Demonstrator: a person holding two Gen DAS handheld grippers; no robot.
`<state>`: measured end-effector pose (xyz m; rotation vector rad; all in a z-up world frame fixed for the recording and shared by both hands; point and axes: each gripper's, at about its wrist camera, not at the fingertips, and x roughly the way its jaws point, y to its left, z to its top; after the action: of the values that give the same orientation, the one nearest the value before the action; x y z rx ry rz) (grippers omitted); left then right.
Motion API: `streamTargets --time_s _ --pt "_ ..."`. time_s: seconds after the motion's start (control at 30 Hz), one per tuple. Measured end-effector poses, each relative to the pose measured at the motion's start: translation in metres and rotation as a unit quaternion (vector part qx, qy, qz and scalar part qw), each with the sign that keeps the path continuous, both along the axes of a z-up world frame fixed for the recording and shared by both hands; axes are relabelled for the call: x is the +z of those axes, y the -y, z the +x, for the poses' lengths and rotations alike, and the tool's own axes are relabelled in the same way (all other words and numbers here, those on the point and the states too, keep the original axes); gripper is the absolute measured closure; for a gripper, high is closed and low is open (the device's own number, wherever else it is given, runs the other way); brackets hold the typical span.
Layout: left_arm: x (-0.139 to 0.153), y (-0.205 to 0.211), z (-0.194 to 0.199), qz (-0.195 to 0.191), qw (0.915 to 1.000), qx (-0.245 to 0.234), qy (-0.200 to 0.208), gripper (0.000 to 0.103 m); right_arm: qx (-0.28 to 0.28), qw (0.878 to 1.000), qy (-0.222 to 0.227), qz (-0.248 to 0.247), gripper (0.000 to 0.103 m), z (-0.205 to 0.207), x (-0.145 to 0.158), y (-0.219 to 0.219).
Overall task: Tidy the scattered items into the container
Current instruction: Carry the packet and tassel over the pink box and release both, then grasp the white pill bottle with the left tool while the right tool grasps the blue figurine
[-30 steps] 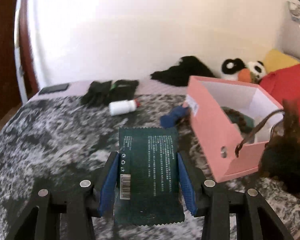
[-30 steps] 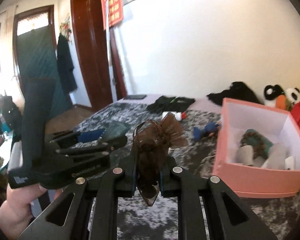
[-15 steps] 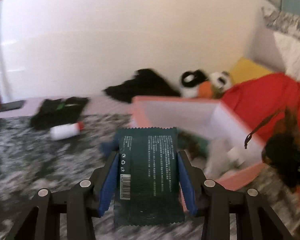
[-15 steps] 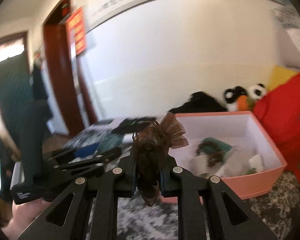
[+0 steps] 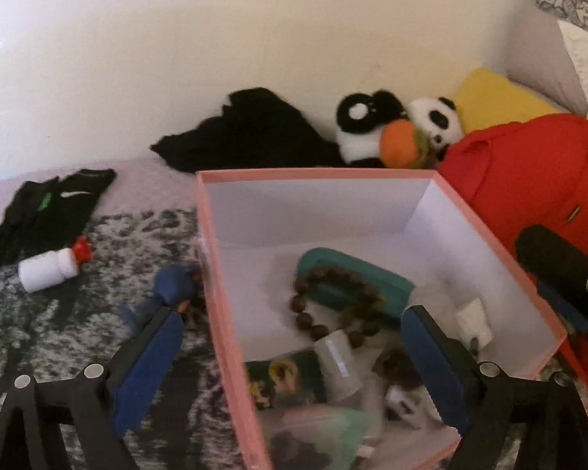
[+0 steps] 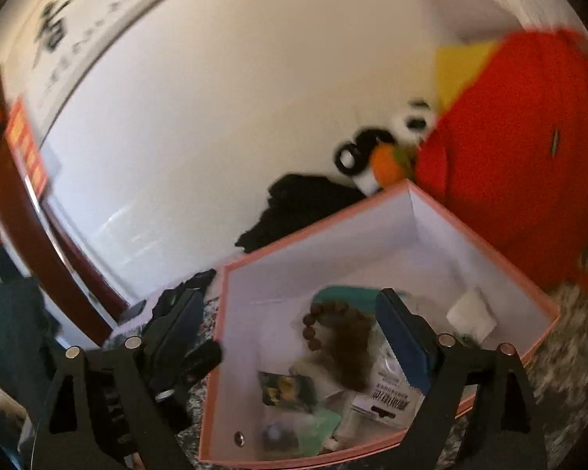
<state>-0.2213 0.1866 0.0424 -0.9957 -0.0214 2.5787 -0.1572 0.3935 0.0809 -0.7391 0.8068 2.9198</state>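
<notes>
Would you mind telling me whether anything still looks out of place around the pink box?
Yes: a white bottle with a red cap lies on its side on the bedspread, and a blue item sits against the pink box outside wall, both outside it.

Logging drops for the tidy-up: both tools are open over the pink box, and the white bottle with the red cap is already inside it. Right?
Not quite. The white bottle lies on the bed outside the pink box, as the left wrist view shows. Both the left tool and the right tool are open over the box.
</notes>
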Motion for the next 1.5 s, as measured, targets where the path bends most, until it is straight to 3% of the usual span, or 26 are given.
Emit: streamTargets --time_s 0.17,0.47,0.67,0.8,0.9,1.0,1.1,1.17,1.23,1.37,1.5 --pt "0.011 0.036 0.024 -0.05 0.9969 0.04 -0.046 0.009 0.0 1.0 -0.013 -0.003 0.011 0.004 -0.001 0.005" --pt "0.023 0.131 0.093 -0.115 0.9783 0.142 -0.098 0.005 0.039 0.999 -0.023 0.019 0.01 0.019 0.002 0.063" --pt "0.002 0.198 0.11 -0.119 0.9739 0.179 -0.074 0.005 0.085 0.996 -0.022 0.033 0.009 0.019 -0.002 0.126" --pt "-0.03 0.246 0.106 -0.12 0.9725 0.195 -0.041 0.005 0.126 0.988 -0.015 0.085 0.008 0.012 -0.013 0.185" --pt "-0.053 0.272 0.095 -0.1 0.9786 0.179 -0.014 0.005 0.162 0.977 0.003 0.141 0.008 0.002 -0.031 0.237" --pt "-0.068 0.28 0.072 -0.102 0.9856 0.135 0.001 0.005 0.188 0.968 0.035 0.166 0.008 -0.015 -0.052 0.276" --pt "-0.066 0.276 0.041 -0.116 0.9902 0.073 -0.025 0.005 0.196 0.97 0.094 0.11 0.008 -0.048 -0.079 0.296" --pt "-0.067 0.271 0.01 -0.124 0.9914 0.029 -0.033 0.005 0.166 0.974 0.144 0.047 0.008 -0.075 -0.1 0.296" --pt "-0.075 0.263 -0.028 -0.133 0.9908 0.001 -0.021 0.005 0.078 0.983 0.168 0.02 0.008 -0.097 -0.114 0.284" --pt "-0.099 0.244 -0.098 -0.158 0.9865 -0.043 -0.011 0.005 -0.041 0.983 0.178 0.016 0.007 -0.131 -0.143 0.273" --pt "-0.127 0.223 -0.15 -0.182 0.9795 -0.087 -0.008 0.005 -0.091 0.976 0.198 0.008 0.007 -0.165 -0.177 0.263"
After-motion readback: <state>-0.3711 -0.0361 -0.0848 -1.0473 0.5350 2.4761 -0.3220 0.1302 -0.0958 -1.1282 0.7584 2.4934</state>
